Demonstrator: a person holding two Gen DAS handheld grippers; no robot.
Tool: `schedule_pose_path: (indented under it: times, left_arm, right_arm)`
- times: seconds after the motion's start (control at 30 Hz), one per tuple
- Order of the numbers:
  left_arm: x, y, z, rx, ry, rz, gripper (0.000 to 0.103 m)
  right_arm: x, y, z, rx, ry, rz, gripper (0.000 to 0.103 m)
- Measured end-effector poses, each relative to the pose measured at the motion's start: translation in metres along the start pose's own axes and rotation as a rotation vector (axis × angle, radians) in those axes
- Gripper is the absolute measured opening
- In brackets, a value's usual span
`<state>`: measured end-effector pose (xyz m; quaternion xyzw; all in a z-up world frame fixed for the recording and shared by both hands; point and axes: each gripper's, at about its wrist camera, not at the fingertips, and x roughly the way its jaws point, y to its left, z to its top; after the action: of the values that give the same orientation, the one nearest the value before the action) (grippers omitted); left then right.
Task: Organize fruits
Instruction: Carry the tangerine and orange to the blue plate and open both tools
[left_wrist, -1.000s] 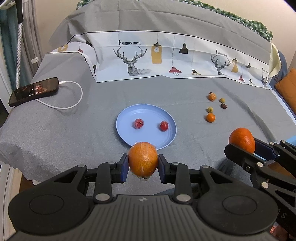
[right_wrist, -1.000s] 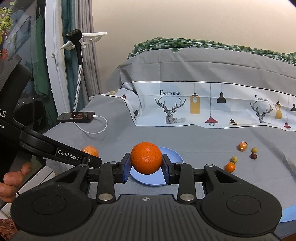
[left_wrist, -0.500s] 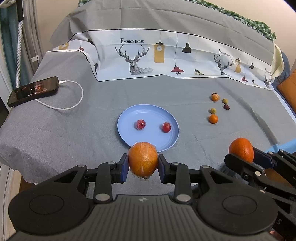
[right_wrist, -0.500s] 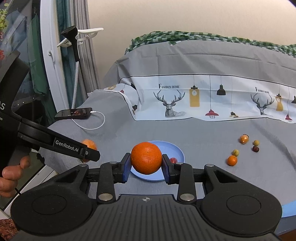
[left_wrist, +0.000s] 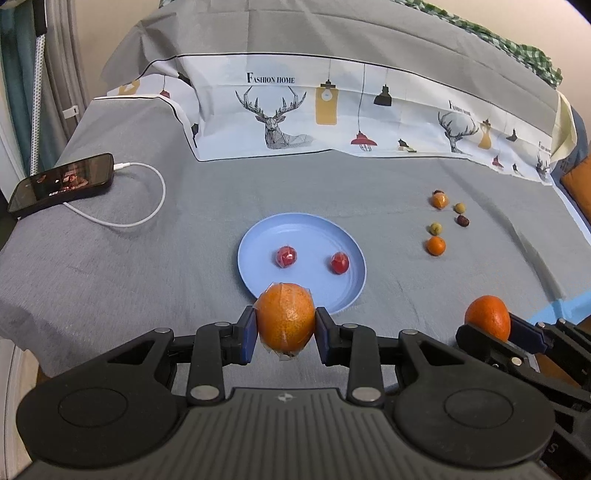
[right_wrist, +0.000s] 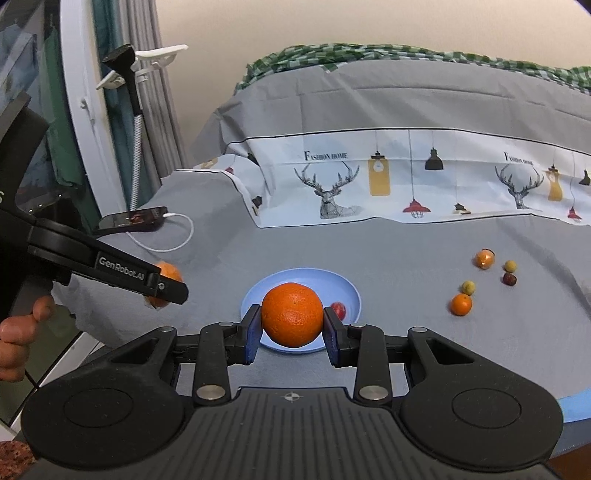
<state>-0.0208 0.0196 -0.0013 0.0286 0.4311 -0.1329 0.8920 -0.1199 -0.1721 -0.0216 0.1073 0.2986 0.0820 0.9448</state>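
While you hold both tools over the near edge of the grey bedsheet (left_wrist: 110, 266), the count runs: two large oranges, two small red fruits, five little loose fruits, one plate, one phone. Your left gripper (left_wrist: 284, 332) clamps a film-wrapped orange (left_wrist: 285, 320), its blue pads tight on both flanks; your right gripper (right_wrist: 291, 326) grips a bare, dimpled orange (right_wrist: 291, 314) the same way. The round, smooth blue plate (left_wrist: 295, 232) carries the two red fruits (left_wrist: 286, 257) (glossy, apparently wrapped). To its right lie the loose five (left_wrist: 436, 245), two orange, two yellowish, one dark, all resting on the cloth. A phone (left_wrist: 62, 182) with a white cable (left_wrist: 147, 210) rests far left. Since a second ago the plate has drawn closer in both views and sits lower behind the right-hand orange; both grips are unchanged.
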Motion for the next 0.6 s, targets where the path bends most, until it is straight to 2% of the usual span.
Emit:
schedule_pose_path:
  times: [0.3,0.6]
  left_arm:
    - [0.039,0.006,0.026,-0.013,0.012,0.015,0.036]
    - [0.123,0.009,0.05,0.007,0.096,0.03,0.036]
  right_arm:
    - [0.052,-0.009,0.004,-0.003,0.056,-0.023,0.036]
    - [0.131,-0.016,0.006,-0.022,0.153,-0.035,0.036]
